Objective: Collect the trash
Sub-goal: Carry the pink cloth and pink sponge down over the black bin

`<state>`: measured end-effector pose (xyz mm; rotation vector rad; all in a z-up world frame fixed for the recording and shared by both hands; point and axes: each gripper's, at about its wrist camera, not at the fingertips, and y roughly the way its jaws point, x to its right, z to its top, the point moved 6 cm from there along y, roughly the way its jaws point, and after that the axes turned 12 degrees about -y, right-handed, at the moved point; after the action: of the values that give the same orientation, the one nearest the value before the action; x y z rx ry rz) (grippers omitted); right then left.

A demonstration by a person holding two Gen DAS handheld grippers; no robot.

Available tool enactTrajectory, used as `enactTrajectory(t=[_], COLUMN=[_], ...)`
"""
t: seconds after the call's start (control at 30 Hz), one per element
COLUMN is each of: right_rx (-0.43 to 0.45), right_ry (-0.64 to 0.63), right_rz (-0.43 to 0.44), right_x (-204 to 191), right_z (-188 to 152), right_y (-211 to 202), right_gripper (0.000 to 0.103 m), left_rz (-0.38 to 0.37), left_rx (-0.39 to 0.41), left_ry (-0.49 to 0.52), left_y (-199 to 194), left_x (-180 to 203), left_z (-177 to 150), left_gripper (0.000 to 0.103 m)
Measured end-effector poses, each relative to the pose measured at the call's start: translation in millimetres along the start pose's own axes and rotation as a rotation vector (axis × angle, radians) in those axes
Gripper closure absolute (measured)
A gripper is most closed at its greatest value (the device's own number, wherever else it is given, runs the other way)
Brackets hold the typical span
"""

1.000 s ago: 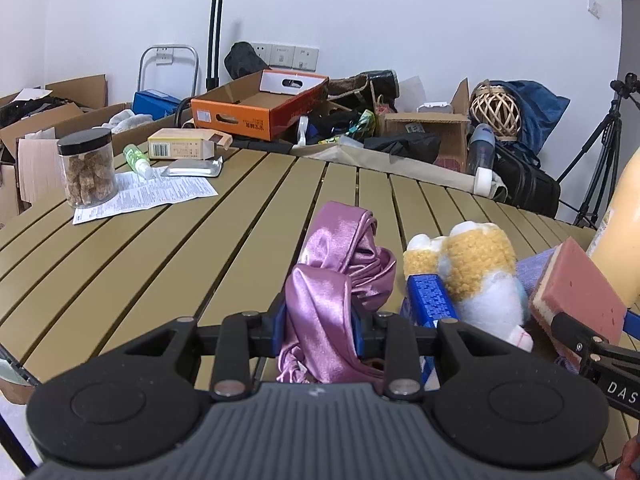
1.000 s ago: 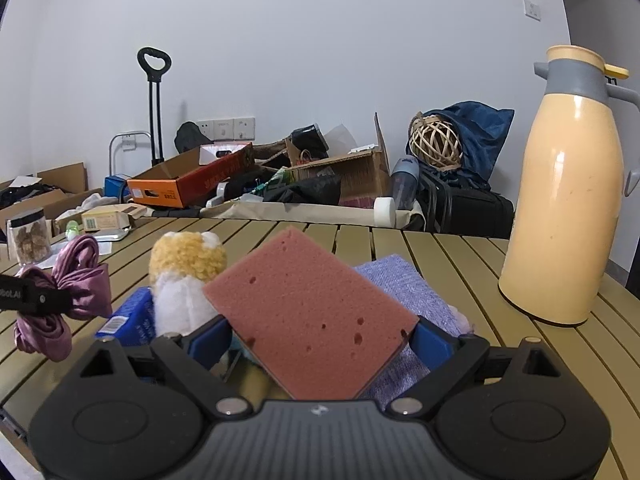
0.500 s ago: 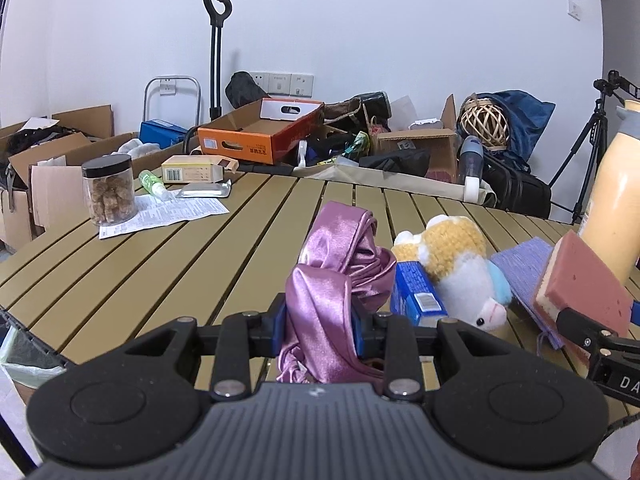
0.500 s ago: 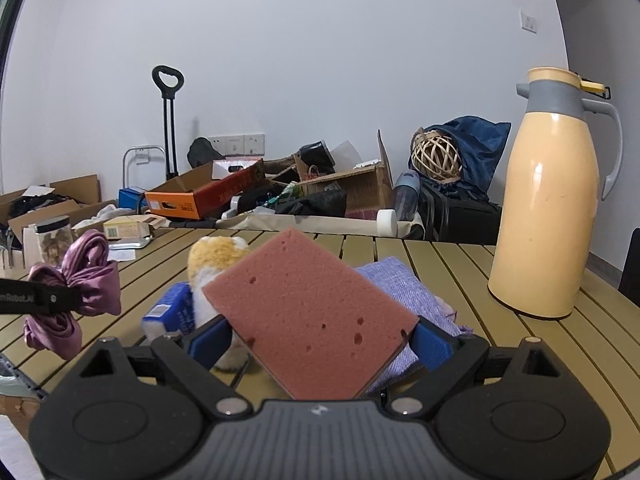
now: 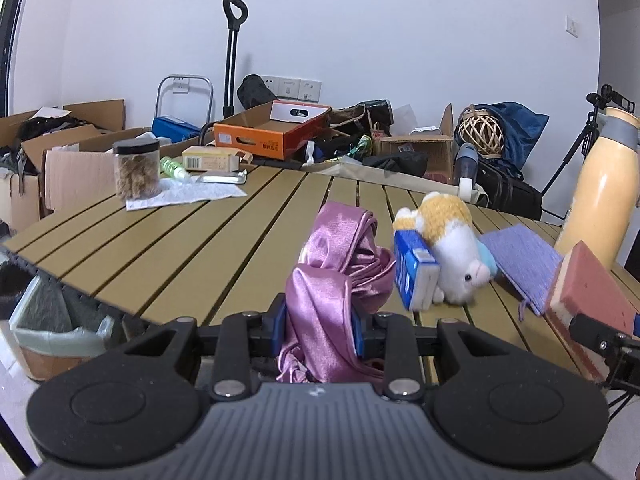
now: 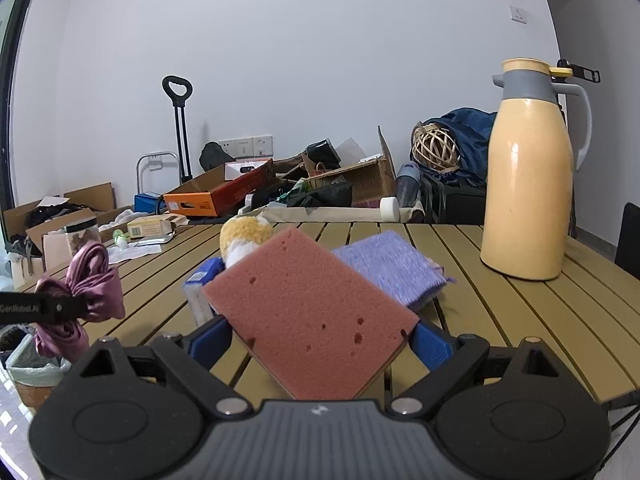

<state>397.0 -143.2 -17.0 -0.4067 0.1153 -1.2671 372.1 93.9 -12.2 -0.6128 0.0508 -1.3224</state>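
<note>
My left gripper is shut on a crumpled pink satin cloth, held above the table's near edge. It also shows in the right wrist view at the left. My right gripper is shut on a reddish sponge, held tilted above the table; the sponge shows at the right of the left wrist view. A bin with a pale green liner stands on the floor below the table's left edge, and shows in the right wrist view.
On the slatted table lie a plush toy, a blue box and a purple cloth. A yellow thermos stands right. A jar, paper and a small carton sit far left. Boxes and bags crowd the far wall.
Both grippers have pulled back toward the table's near edge and risen, still holding the cloth and the sponge. The bin has come into view at the lower left.
</note>
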Motion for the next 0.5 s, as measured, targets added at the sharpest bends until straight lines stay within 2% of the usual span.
enactTrajectory(t=[0.3,0.5], right_rx=[-0.022,-0.087], right_ry=[0.000,-0.024], right_rz=[0.037,0.079], right_x=[-7,-21], right_z=[-25,-56], right_y=[-29,-48], right_gripper=[0.008,0.008], left_rz=[-0.021,-0.049], left_rx=[-0.032,-0.092], left_ry=[0.008,0.057], left_y=[-29,-44], left_x=[-8,1], left_z=[-35,-68], left_gripper=[0.072,0.072])
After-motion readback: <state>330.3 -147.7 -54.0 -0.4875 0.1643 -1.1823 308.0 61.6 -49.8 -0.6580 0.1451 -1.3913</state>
